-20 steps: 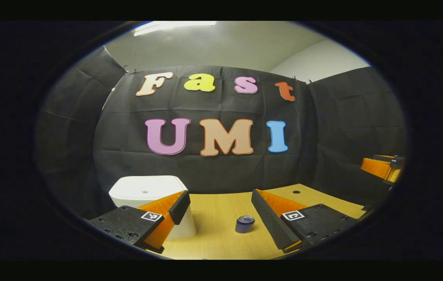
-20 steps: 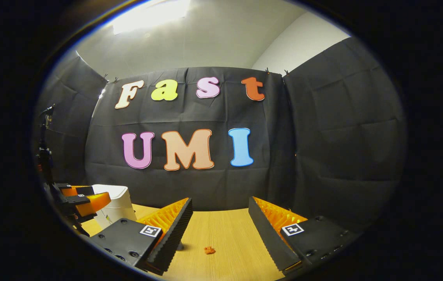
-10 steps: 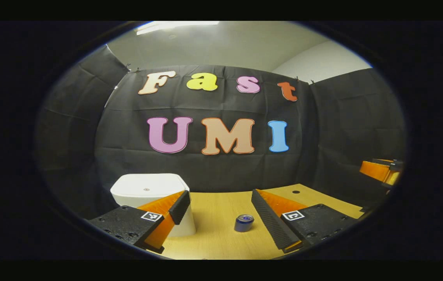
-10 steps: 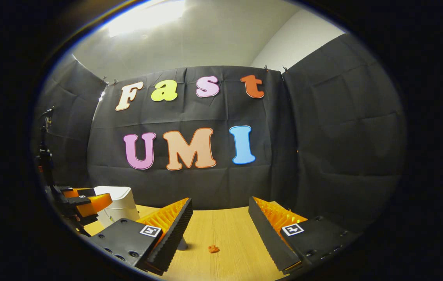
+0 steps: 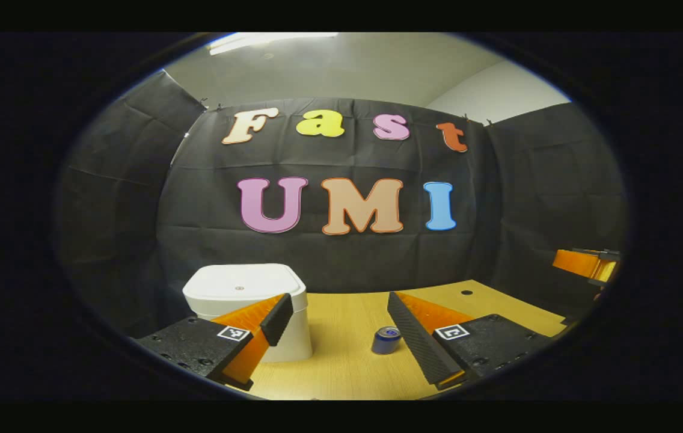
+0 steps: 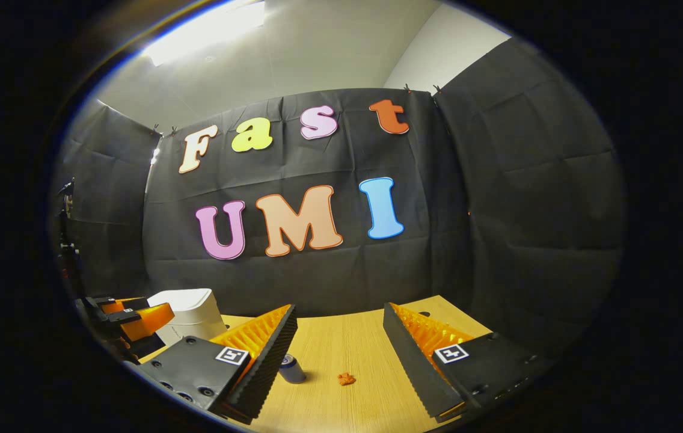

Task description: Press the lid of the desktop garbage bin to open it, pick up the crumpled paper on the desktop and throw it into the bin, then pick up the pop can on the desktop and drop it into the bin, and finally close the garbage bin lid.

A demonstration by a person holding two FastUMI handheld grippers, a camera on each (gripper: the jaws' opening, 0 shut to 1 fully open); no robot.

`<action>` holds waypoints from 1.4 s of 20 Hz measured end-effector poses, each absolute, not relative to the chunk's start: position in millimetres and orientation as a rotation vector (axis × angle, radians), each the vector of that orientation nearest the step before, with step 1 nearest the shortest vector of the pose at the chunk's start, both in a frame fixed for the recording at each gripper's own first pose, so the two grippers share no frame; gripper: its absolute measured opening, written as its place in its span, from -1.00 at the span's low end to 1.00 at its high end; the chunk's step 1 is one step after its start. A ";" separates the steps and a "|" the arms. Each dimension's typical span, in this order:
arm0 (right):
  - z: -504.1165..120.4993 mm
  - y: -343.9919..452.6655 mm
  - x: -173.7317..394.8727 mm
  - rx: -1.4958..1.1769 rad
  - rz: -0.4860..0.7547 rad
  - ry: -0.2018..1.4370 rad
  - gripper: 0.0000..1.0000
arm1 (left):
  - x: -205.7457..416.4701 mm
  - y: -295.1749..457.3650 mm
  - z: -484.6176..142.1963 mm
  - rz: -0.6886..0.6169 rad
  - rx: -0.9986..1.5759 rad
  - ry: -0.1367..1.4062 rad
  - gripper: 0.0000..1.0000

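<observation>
The white garbage bin [image 5: 245,294] stands on the wooden table [image 5: 341,367] at the left, its lid down. My left gripper [image 5: 338,300] hangs open above the table, its left finger in front of the bin. A small blue pop can [image 5: 386,340] rests on the table just inside the right finger and seems to lie on its side. In the right gripper view my right gripper [image 6: 339,310] is open over the table. A small orange crumpled paper [image 6: 346,378] lies between and beyond its fingers. The can [image 6: 291,368] peeks out by its left finger, and the bin [image 6: 188,307] stands far left.
The left gripper [image 6: 131,313] shows beside the bin in the right gripper view. The right gripper [image 5: 585,264] shows at the far right edge of the left gripper view. A small dark hole [image 5: 466,292] marks the table's back right. Black cloth walls close the booth.
The left gripper view has swung slightly left, so bin and can sit further right. The right gripper has tilted and shifted, bringing the can into its view. Both grippers stay open.
</observation>
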State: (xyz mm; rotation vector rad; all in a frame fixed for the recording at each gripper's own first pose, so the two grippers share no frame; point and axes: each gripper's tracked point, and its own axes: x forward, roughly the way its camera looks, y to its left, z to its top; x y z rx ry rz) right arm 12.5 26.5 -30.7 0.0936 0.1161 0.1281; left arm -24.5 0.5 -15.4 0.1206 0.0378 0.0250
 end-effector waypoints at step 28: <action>-54.8 35.2 32.0 0.108 0.109 0.179 0.92 | 88.5 168.1 -53.0 0.189 -0.120 0.273 -1.00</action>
